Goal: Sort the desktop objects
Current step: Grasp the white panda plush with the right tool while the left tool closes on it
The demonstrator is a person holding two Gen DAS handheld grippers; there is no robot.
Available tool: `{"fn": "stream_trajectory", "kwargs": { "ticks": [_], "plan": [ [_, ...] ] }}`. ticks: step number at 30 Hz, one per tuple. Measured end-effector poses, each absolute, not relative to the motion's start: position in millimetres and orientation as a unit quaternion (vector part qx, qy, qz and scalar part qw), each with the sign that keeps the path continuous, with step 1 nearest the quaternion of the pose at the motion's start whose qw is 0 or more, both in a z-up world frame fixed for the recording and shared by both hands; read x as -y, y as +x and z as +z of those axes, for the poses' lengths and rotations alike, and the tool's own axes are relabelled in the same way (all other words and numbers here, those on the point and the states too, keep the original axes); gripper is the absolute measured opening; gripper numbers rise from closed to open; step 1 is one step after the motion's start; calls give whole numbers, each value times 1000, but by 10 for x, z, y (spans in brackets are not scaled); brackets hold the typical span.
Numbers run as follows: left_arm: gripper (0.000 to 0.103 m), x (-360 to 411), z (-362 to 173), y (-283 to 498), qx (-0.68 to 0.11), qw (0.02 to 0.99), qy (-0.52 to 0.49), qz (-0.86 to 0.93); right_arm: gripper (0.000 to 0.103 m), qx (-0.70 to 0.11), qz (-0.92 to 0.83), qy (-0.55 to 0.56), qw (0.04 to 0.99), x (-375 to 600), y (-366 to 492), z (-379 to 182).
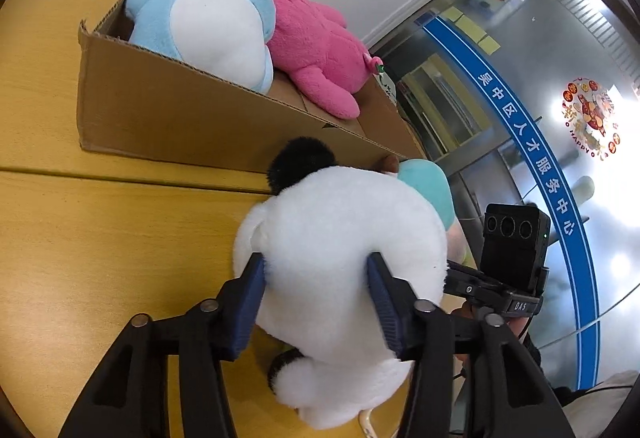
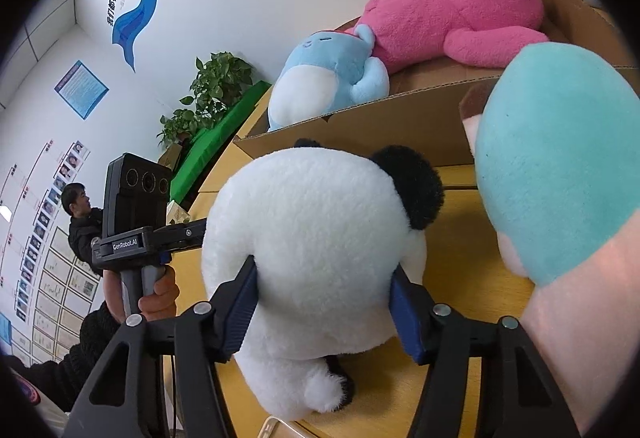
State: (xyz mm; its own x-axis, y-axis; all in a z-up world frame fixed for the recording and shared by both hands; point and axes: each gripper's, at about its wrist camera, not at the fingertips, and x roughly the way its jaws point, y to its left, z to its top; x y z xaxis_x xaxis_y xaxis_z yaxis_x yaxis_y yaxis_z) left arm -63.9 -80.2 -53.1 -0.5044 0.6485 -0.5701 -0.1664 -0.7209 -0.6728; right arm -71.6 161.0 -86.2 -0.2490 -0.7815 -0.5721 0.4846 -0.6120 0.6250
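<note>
I have both grippers on the panda plush (image 1: 336, 278), which sits on the yellow desk (image 1: 100, 238) just in front of the cardboard box (image 1: 180, 114). Left gripper (image 1: 316, 270): fingers pinch the white head from both sides, pads sunk into the fur. Right gripper (image 2: 324, 278): same, fingers squeezing the head. In the box lie a blue plush (image 1: 208, 14) and a pink plush (image 1: 316, 46), touching. A teal plush (image 2: 556, 158) sits just beside the panda.
</note>
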Motion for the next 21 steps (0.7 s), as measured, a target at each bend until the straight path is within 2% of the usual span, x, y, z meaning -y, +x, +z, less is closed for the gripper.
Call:
{"fn": "stream_trajectory", "kwargs": {
  "ticks": [1, 2, 6, 8, 10, 12, 16, 21],
  "plan": [
    [96, 822, -548, -650, 280, 250, -433, 820, 60, 167, -771, 457, 411, -1637, -719, -872],
    [103, 846, -588, -667, 285, 254, -436, 815, 60, 175, -765, 460, 415, -1678, -739, -891],
    [102, 748, -747, -739, 295, 293, -447, 792, 60, 176, -759, 464, 422, -1694, -748, -905],
    [84, 717, -751, -749, 311, 316, -435, 784, 57, 171, -761, 463, 421, -1679, -737, -895],
    [72, 689, -695, -742, 311, 320, -428, 786, 50, 169, -765, 458, 419, -1692, -716, -878],
    [67, 637, -574, -707, 297, 323, -425, 791, 48, 167, -772, 451, 417, -1712, -686, -829],
    [64, 571, -150, -611, 275, 327, -400, 811, 48, 169, -784, 416, 429, -1792, -649, -559],
    [64, 541, 676, -782, 229, 325, -345, 850, 48, 137, -810, 346, 453, -1790, -811, 179]
  ]
}}
